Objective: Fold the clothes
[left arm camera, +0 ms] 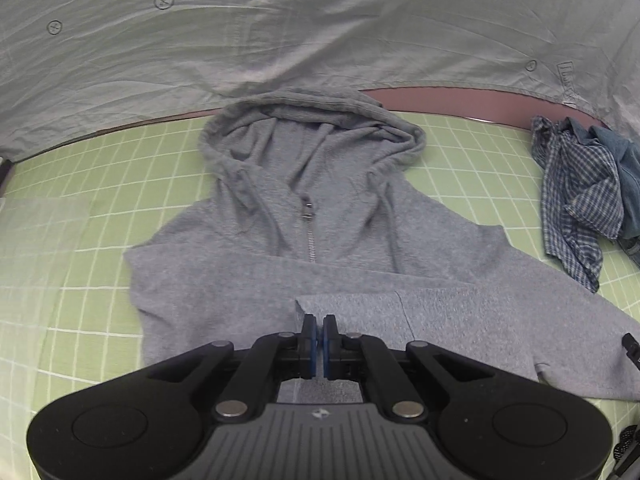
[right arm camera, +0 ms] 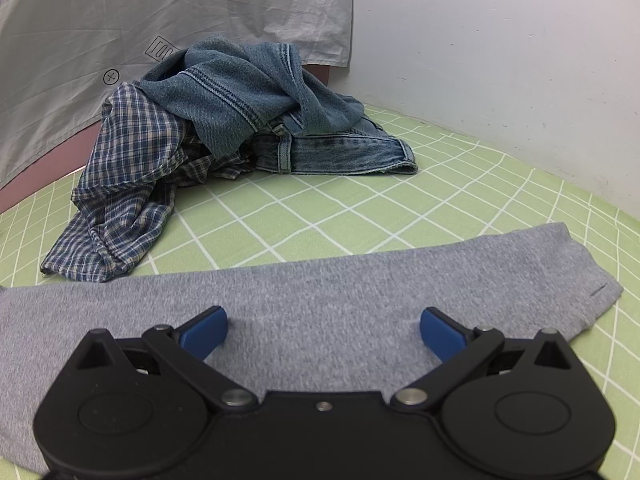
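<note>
A grey zip hoodie (left arm camera: 320, 216) lies face up on the green checked sheet (left arm camera: 80, 208), hood toward the far side. One sleeve (left arm camera: 440, 320) is folded across the lower chest. My left gripper (left arm camera: 319, 332) sits at that sleeve's cuff end with its blue pads (left arm camera: 308, 340) pressed together, and a thin strip of grey fabric seems pinched between them. In the right wrist view the other sleeve (right arm camera: 320, 292) stretches flat from left to right, its cuff (right arm camera: 592, 284) at the right. My right gripper (right arm camera: 322, 332) hovers just above this sleeve, open, its blue fingertips (right arm camera: 208, 332) spread wide.
A crumpled blue plaid shirt (right arm camera: 128, 184) and a pile of denim jeans (right arm camera: 272, 108) lie at the far right of the sheet. A pale printed cloth (left arm camera: 280, 32) hangs behind the bed. A white wall (right arm camera: 500, 60) borders the right side.
</note>
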`<action>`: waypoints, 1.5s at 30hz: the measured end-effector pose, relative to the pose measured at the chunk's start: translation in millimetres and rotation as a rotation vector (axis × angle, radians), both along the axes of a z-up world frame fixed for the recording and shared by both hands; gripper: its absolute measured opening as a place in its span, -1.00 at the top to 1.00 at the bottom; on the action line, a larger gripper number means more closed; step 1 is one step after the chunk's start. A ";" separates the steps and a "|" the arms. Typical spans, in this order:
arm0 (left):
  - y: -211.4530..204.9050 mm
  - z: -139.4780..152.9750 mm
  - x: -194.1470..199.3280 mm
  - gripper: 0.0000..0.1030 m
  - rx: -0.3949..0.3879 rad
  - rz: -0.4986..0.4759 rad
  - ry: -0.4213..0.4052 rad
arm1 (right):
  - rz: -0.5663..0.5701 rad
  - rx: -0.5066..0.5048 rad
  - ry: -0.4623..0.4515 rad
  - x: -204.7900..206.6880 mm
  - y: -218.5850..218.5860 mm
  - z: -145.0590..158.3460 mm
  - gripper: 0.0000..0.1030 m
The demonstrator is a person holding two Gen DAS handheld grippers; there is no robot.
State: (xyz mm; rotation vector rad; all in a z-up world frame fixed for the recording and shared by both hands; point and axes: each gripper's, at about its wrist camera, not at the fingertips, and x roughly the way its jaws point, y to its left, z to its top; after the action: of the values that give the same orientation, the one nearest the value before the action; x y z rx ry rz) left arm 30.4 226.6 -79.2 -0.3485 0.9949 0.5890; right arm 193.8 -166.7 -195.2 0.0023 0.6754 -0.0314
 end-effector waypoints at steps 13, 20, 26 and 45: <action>59.6 -3.2 -61.9 0.93 0.081 0.233 0.092 | 0.001 0.003 0.000 0.5 -0.6 -0.3 -1.00; 42.1 -16.4 -54.2 0.09 0.049 0.231 0.120 | 0.010 0.007 0.002 0.7 -1.6 -0.1 -1.00; 22.6 -16.7 -41.7 -0.34 0.052 0.250 0.111 | 0.101 0.031 0.125 14.8 -16.9 12.8 -1.00; 0.8 -4.2 -51.6 -0.69 0.048 0.298 0.121 | -0.109 -0.012 0.085 53.5 -151.0 6.9 -1.00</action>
State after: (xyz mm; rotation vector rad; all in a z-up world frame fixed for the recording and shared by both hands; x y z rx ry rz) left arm -21.2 227.4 -83.4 -0.4257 1.0504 0.9111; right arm 247.3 -317.6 -188.3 0.0266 0.7597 -0.1414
